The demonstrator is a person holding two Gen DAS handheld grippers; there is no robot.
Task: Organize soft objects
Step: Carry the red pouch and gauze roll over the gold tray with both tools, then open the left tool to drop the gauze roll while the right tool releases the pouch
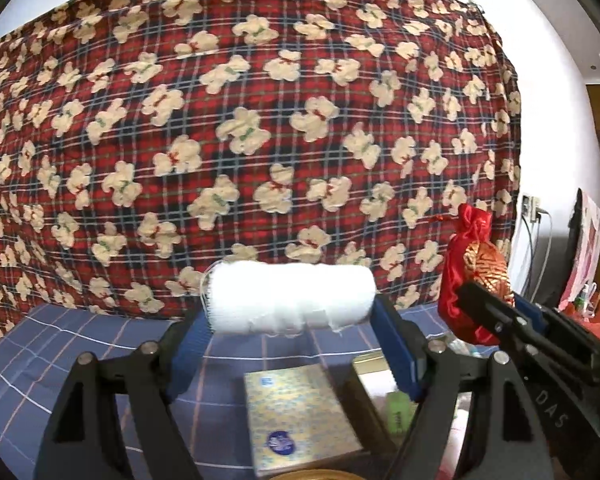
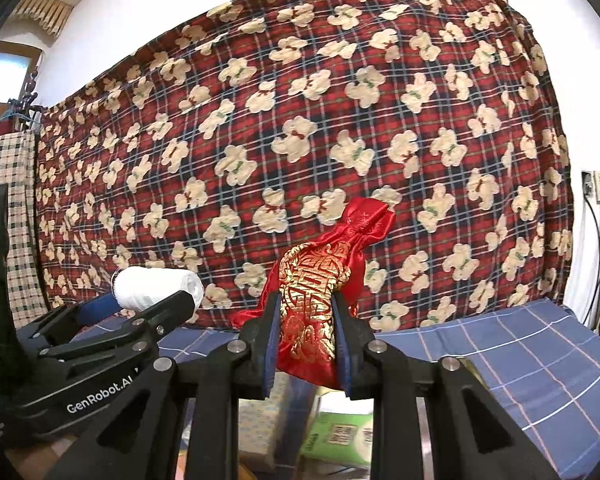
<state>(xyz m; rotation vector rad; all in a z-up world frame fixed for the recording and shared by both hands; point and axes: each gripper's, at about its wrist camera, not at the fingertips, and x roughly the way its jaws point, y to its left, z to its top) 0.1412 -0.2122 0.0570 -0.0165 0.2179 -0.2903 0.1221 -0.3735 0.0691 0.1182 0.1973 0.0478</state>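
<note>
Spanning the left gripper (image 1: 292, 312): a white gauze roll (image 1: 292, 300) is clamped crosswise, end to end, between widely spread blue pads.
Right gripper (image 2: 304, 344): closed narrowly on a red-and-gold satin pouch (image 2: 316, 292), gripped at its body, tied neck upward.
Relative place: both are held above a blue checked cloth (image 2: 520, 344), the pouch just right of the roll.

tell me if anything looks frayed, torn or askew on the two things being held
The white roll has loose threads hanging off its left end and lower edge. The red pouch sits tilted, neck leaning right, but looks undamaged.
</note>
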